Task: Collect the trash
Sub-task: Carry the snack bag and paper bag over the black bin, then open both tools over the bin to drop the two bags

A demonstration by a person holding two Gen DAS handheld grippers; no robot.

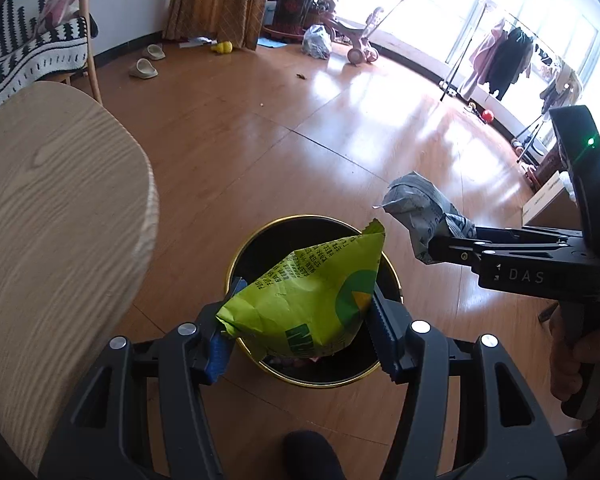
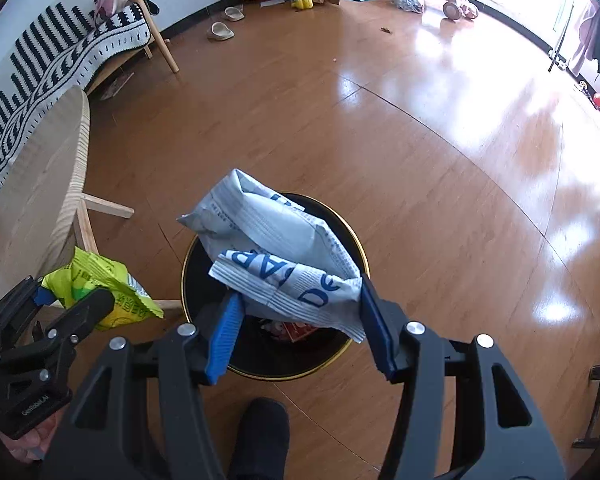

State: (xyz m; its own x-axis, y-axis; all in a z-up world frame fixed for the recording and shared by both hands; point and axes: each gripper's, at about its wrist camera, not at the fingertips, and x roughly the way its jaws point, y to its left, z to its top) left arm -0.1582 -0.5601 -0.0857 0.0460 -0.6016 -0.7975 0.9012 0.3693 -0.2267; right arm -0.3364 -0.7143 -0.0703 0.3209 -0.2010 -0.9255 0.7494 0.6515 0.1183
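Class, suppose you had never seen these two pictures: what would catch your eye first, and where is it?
First, the bright green bag clamped in the left gripper, hanging over the black bin on the floor. Next, the crumpled white bag with blue print, pinched in the right gripper above the same bin. To the left of the bin stands a pale wooden table.

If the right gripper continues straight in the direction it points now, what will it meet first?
Probably the open black bin on the floor. The right gripper holds the grey-white bag over its mouth, and some trash already lies inside. Depth is uncertain here.
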